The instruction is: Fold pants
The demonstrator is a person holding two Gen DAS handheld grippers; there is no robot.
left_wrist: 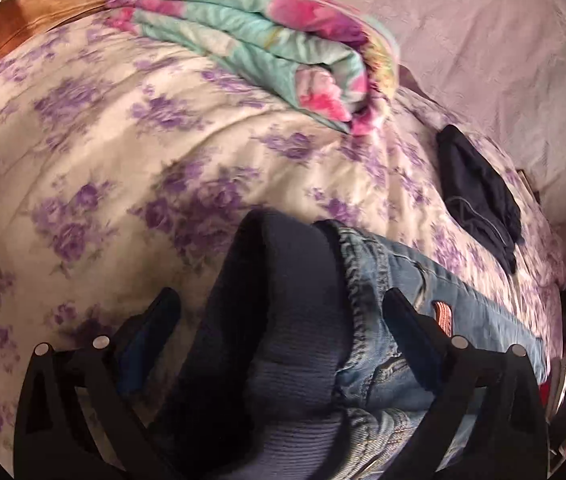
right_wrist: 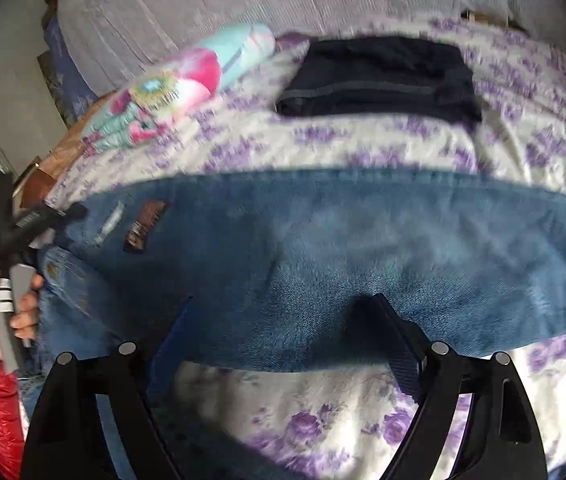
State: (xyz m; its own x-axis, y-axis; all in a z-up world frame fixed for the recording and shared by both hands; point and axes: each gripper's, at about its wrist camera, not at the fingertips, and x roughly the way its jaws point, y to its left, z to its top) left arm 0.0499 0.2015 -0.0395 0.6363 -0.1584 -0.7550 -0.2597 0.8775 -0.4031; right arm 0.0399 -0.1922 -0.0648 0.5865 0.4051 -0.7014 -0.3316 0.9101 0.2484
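Left view: my left gripper [left_wrist: 279,312] is gaping wide around the jeans' [left_wrist: 395,280] ribbed waistband, lining up a grasp. Right view: my right gripper [right_wrist: 275,312] is spread over the leg on the bed [right_wrist: 363,148], seemingly not gripping despite blur.

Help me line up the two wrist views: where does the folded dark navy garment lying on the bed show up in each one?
Left wrist view: the dark navy garment lies at the right, beyond the jeans, near the bed's far edge.
Right wrist view: it sits top centre, beyond the jeans spread across the middle.
Shared landmark: the folded teal and pink floral quilt, left of the garment in both.
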